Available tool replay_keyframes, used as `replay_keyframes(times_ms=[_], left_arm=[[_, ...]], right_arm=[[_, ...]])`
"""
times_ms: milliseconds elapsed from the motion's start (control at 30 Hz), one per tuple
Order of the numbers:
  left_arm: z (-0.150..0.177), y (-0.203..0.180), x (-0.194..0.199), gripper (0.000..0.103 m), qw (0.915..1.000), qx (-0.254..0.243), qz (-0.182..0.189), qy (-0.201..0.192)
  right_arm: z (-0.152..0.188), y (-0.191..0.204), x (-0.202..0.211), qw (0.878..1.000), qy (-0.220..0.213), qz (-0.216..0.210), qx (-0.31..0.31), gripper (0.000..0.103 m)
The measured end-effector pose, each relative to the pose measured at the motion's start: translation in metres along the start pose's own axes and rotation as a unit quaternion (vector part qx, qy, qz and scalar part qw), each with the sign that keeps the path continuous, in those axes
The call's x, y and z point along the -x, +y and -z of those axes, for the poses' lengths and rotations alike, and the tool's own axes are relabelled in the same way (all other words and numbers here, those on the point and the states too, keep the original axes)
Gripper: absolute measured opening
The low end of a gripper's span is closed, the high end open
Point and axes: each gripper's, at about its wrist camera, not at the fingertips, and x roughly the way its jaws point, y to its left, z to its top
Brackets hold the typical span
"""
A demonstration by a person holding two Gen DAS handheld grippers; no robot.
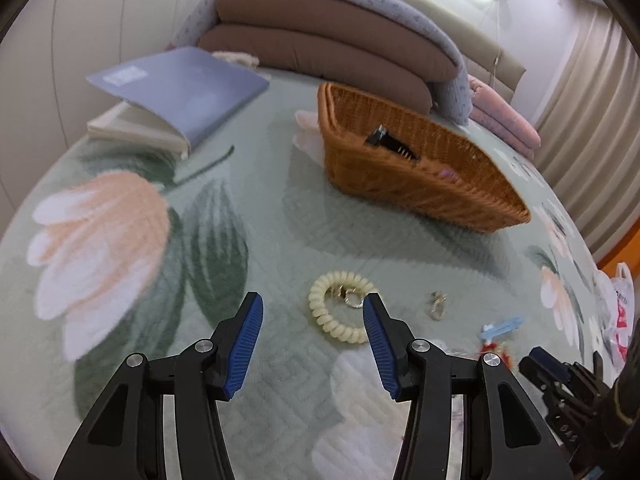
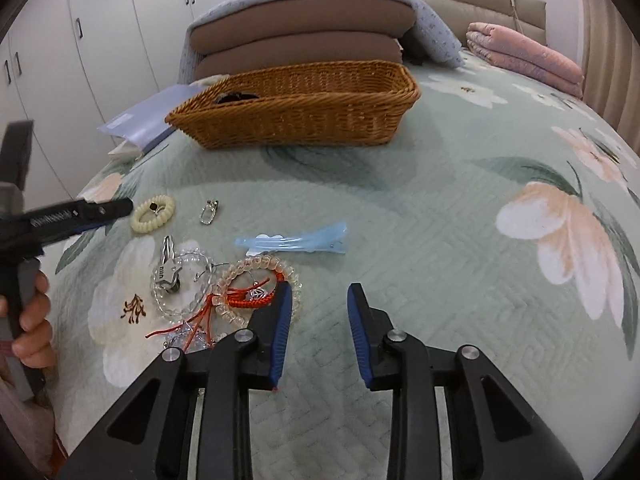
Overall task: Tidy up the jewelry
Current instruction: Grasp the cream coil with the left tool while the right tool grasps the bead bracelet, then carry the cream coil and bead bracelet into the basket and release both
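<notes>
A cream spiral hair tie [image 1: 340,308] with a small metal ring inside it lies on the bed; it also shows in the right wrist view [image 2: 153,213]. My left gripper [image 1: 312,308] is open just before it, its right fingertip at the tie's edge. A silver earring [image 1: 438,306] lies to its right. A wicker basket [image 1: 420,176] holding a black hair clip [image 1: 394,145] stands behind. My right gripper [image 2: 318,294] is open and empty beside a pile of clear bead bracelets [image 2: 180,284], an orange cord bracelet [image 2: 256,292] and a blue hair clip [image 2: 292,242].
A blue-covered book [image 1: 176,92] lies at the back left. Stacked brown cushions [image 2: 300,40] under a blue blanket and a folded pink quilt [image 2: 524,54] sit behind the basket [image 2: 296,108]. The bed's right edge drops off near a plastic bag [image 1: 620,304].
</notes>
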Motion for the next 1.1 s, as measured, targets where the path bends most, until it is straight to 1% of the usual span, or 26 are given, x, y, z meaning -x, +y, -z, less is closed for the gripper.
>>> replay_keyframes(times_ms=[67, 233, 367, 500, 533, 567, 600, 633, 667, 700, 733, 800, 900, 1033, 1100], left_arm=[[0.003, 0.001, -0.012, 0.045, 0.9998, 0.004, -0.002, 0.019], [0.005, -0.011, -0.014, 0.045, 0.9994, -0.023, -0.022, 0.016], [0.010, -0.016, -0.013, 0.045, 0.9988, -0.033, -0.033, 0.013], [0.009, -0.013, -0.015, 0.045, 0.9991, -0.028, -0.028, 0.013], [0.009, -0.012, -0.016, 0.045, 0.9992, -0.027, -0.027, 0.014], [0.008, -0.011, -0.017, 0.044, 0.9992, -0.027, -0.027, 0.014], [0.008, -0.011, -0.017, 0.043, 0.9992, -0.028, -0.027, 0.013], [0.008, -0.012, -0.017, 0.038, 0.9992, -0.031, -0.024, 0.012], [0.009, -0.012, -0.018, 0.028, 0.9992, -0.033, -0.020, 0.011], [0.009, -0.014, -0.018, 0.021, 0.9991, -0.038, -0.015, 0.011], [0.010, -0.017, -0.017, 0.015, 0.9987, -0.045, -0.021, 0.008], [0.012, -0.020, -0.016, 0.011, 0.9981, -0.055, -0.027, 0.003], [0.014, -0.022, -0.009, 0.010, 0.9982, -0.058, -0.012, -0.008], [0.014, -0.019, 0.002, 0.010, 0.9983, -0.051, 0.008, -0.026], [0.014, -0.018, 0.007, 0.010, 0.9981, -0.046, 0.023, -0.033]], right_arm=[[-0.001, -0.001, -0.003, 1.000, 0.005, -0.003, -0.002, 0.033], [0.000, 0.003, -0.004, 1.000, 0.005, 0.001, 0.008, 0.033], [-0.001, 0.013, -0.007, 0.999, 0.006, 0.016, 0.028, 0.033], [-0.008, 0.020, -0.017, 0.998, 0.015, 0.034, 0.044, 0.031], [-0.009, 0.022, -0.019, 0.998, 0.016, 0.034, 0.049, 0.026], [-0.009, 0.023, -0.019, 0.998, 0.016, 0.034, 0.052, 0.015], [-0.008, 0.025, -0.020, 0.997, 0.016, 0.038, 0.058, 0.015], [-0.007, 0.027, -0.019, 0.997, 0.012, 0.042, 0.064, 0.014], [-0.006, 0.028, -0.017, 0.997, 0.010, 0.041, 0.066, 0.013], [-0.005, 0.027, -0.015, 0.997, 0.007, 0.038, 0.066, 0.012], [-0.005, 0.026, -0.013, 0.997, 0.003, 0.032, 0.064, 0.012], [-0.004, 0.023, -0.006, 0.998, -0.012, 0.021, 0.056, 0.011], [-0.005, 0.017, 0.007, 0.998, -0.041, -0.002, 0.040, 0.011], [-0.007, 0.009, 0.017, 0.998, -0.061, -0.025, 0.020, 0.011], [-0.007, 0.008, 0.022, 0.997, -0.071, -0.029, 0.016, 0.011]])
